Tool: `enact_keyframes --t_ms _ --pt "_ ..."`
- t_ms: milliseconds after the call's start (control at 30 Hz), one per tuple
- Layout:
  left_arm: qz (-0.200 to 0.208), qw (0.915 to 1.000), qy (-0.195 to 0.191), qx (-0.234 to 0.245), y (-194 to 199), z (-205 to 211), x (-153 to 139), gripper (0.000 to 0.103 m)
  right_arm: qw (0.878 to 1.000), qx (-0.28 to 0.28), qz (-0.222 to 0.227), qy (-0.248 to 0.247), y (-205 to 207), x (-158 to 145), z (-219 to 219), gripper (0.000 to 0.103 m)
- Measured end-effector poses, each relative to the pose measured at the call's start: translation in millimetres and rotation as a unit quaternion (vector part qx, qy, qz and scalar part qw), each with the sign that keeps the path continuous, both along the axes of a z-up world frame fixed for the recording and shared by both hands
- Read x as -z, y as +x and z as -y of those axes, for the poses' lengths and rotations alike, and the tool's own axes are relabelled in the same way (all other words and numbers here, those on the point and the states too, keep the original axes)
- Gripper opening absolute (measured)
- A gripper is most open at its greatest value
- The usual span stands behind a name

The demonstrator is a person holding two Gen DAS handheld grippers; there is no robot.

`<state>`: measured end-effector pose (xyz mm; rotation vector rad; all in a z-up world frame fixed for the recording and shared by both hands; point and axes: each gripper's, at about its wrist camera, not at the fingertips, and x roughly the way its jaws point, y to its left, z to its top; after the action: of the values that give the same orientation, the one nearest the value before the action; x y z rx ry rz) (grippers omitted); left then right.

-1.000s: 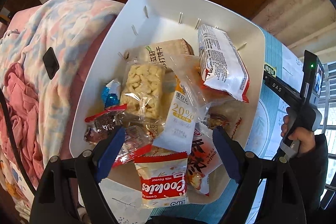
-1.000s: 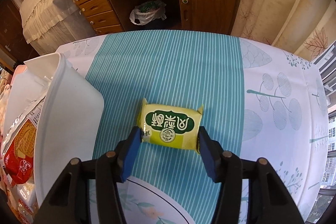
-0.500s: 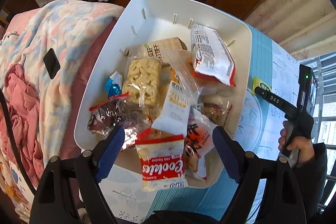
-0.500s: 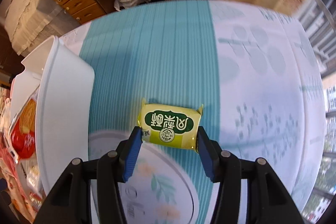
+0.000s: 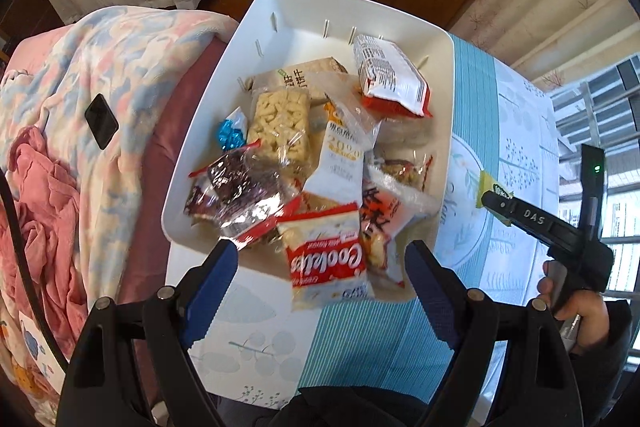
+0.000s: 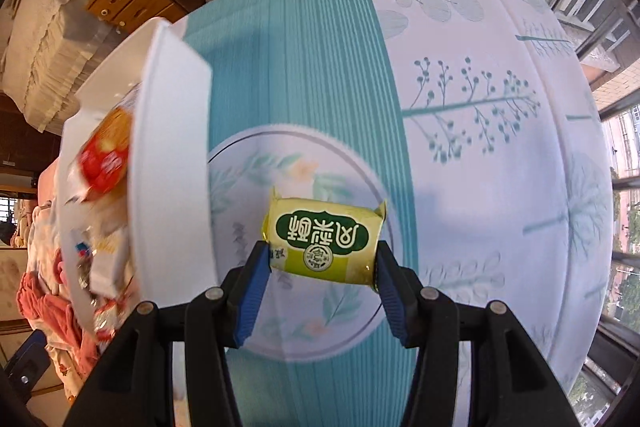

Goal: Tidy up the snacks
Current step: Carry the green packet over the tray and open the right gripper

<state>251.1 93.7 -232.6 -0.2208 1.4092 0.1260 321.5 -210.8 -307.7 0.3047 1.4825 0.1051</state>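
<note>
The right gripper (image 6: 322,261) has lifted the yellow snack pack (image 6: 324,241) off the striped cloth and swung it toward the white bin (image 5: 440,39); a second ago the pack still sat low over the stripes, now it hangs clear of the tabletop (image 6: 480,75) over the round flower print, just beside the bin's wall. Fingers (image 6: 254,287) are narrow, pressed on both ends of the pack, so the grip looks firm. Likely the carry step, with the drop into the bin next. The left gripper (image 5: 320,275) has drifted back a bit and hovers over the bin's near edge, fingers wide with nothing held between them. Count: one white bin, one yellow pack in the air, two grippers. In the bin, roughly nine or ten packs in a heap, overlapping, so no exact number; the red cookie pack (image 5: 328,263) hangs half over the near rim. One black phone (image 5: 101,121) lies on the bed blanket (image 5: 132,67) left of the bin.
</note>
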Motion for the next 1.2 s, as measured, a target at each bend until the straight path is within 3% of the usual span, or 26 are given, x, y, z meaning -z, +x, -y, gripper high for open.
enact_keyframes --t_ms 200,433,1000,1200 --pt "0.014 0.9993 -0.014 0.031 -22.7 -11.2 -11.6 0.085 1.000 0.009 0.027 0.007 -32.7 -35.6 -13.7 0.052" --pt "0.038 0.9970 -0.027 0.061 -47.9 -37.2 -26.2 0.085 0.999 0.007 0.043 0.013 -60.1 -62.3 -59.9 0.052" --pt "0.084 0.9895 -0.038 0.111 -94.1 -110.8 -53.1 0.085 0.996 0.001 0.072 0.058 -110.1 -80.8 -166.0 0.055" --pt "0.112 0.9878 -0.042 0.100 -107.7 -125.7 -69.0 0.085 0.995 -0.003 0.079 0.054 -122.9 -95.3 -174.8 0.065"
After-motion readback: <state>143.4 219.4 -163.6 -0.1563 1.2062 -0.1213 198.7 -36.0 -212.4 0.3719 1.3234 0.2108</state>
